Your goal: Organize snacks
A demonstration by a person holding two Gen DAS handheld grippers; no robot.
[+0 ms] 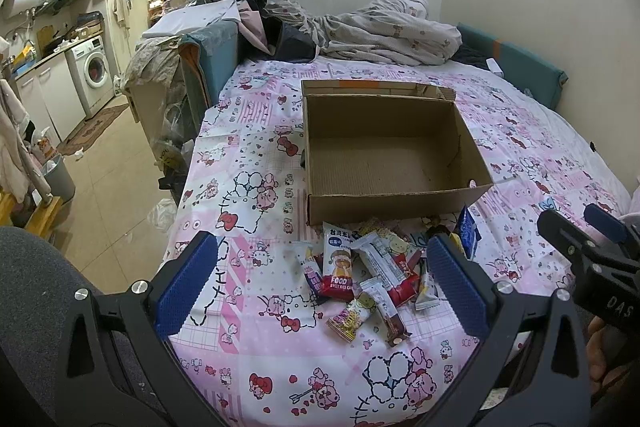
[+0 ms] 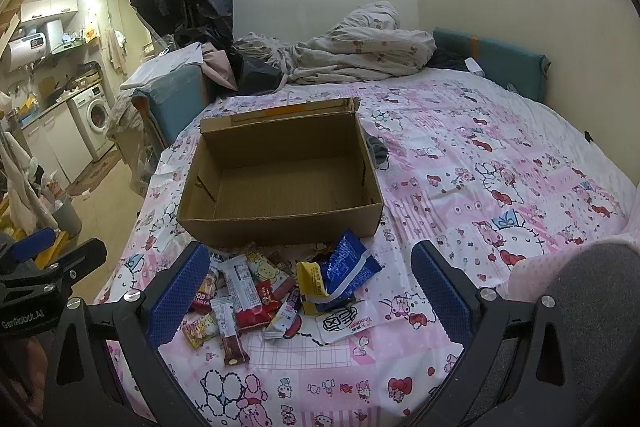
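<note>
An open cardboard box (image 1: 400, 203) (image 2: 280, 223) stands empty on the pink patterned bed sheet (image 1: 256, 331) (image 2: 480, 187). A pile of several snack packets (image 1: 372, 267) (image 2: 280, 291) lies just in front of its near wall, among them a blue packet (image 2: 344, 263), a yellow one (image 2: 314, 279) and a white one (image 2: 348, 319). My left gripper (image 1: 320, 283) is open and empty, hovering above the pile. My right gripper (image 2: 306, 291) is open and empty, also above the pile. Each gripper shows at the edge of the other's view (image 1: 592, 251) (image 2: 48, 263).
A crumpled quilt (image 1: 384, 31) and clothes lie at the far end of the bed against the wall. Teal cushions (image 2: 500, 63) line the wall side. The bed's left edge (image 1: 188, 187) drops to a tiled floor, with a washing machine (image 1: 94, 71) and a bin (image 1: 60, 179) beyond.
</note>
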